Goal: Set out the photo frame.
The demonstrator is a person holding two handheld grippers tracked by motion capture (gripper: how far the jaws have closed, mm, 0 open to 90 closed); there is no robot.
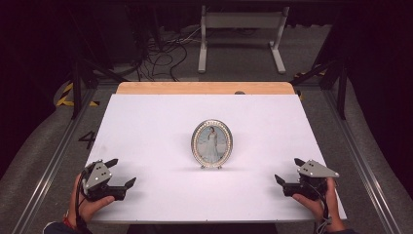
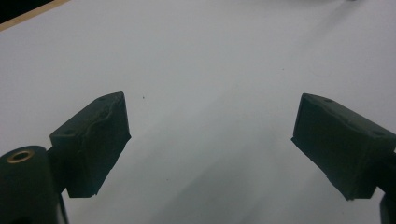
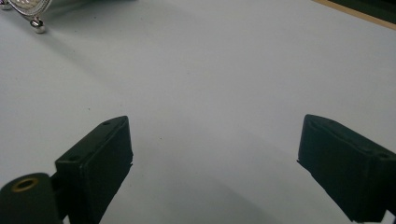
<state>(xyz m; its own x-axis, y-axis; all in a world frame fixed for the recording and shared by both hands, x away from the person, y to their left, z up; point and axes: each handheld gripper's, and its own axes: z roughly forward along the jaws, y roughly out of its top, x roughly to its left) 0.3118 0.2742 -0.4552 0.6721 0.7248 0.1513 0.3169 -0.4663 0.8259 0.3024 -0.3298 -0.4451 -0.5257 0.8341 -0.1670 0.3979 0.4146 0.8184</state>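
I see the oval picture frame (image 1: 212, 143) standing upright near the middle of the white table (image 1: 146, 126), resting on small rounded metal feet, one of which shows in my right gripper view (image 3: 37, 25). Its rim looks silvery and beaded, and it holds a portrait of a figure in pale clothing. My left gripper (image 1: 121, 172) sits near the table's front left corner, jaws spread wide with nothing between them. My right gripper (image 1: 289, 170) sits near the front right corner, equally wide and empty. Both are well apart from the frame. The black jaw pads look blocky and matte; the tabletop is smooth, with a wooden strip (image 1: 204, 88) along its far edge.
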